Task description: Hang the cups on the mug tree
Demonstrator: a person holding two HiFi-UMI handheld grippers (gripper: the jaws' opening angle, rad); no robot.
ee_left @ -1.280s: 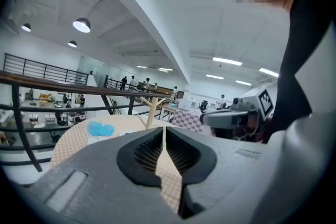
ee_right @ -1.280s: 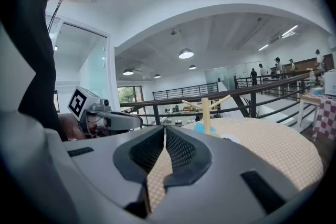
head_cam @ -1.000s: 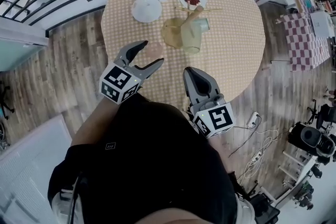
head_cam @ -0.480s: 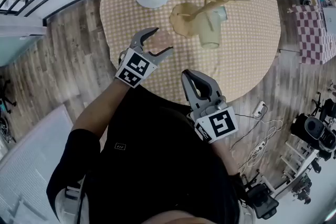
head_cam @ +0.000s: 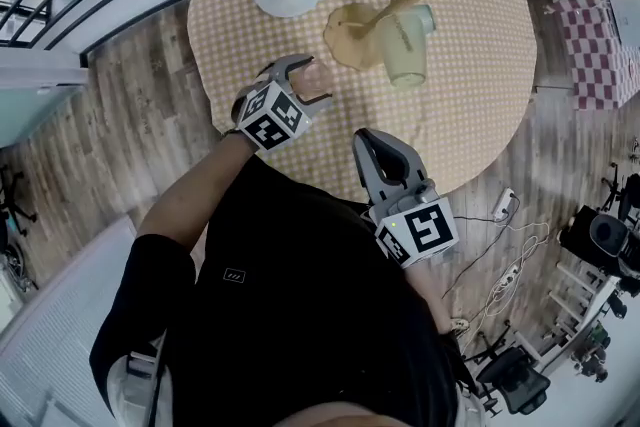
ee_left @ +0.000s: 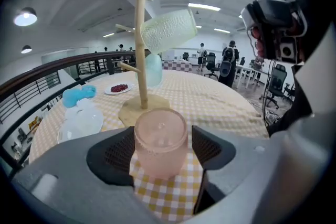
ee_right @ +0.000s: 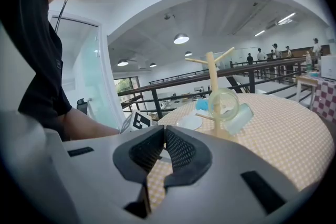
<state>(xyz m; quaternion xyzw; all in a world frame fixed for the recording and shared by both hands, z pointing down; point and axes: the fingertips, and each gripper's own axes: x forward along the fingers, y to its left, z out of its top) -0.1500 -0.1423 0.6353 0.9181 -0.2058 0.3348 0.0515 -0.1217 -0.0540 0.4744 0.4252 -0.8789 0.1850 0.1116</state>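
Up top, the head view looks steeply down over the person's black shirt [head_cam: 290, 295] onto the round table [head_cam: 470, 95], a fair way below. Down low, the left gripper [head_cam: 303, 81] carries its camera just above the cloth, facing across the table, with the pink cup [ee_left: 160, 141] right up close and the mug tree [ee_left: 140, 50] near behind it. The right gripper [head_cam: 372, 141] camera sits back at the table's near edge, facing that tree from farther off and from another side. All three views share the tree.

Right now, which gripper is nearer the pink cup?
Left. The left gripper straddles the pink cup, its jaws just opening; the right gripper, shut, hangs apart at the table edge.
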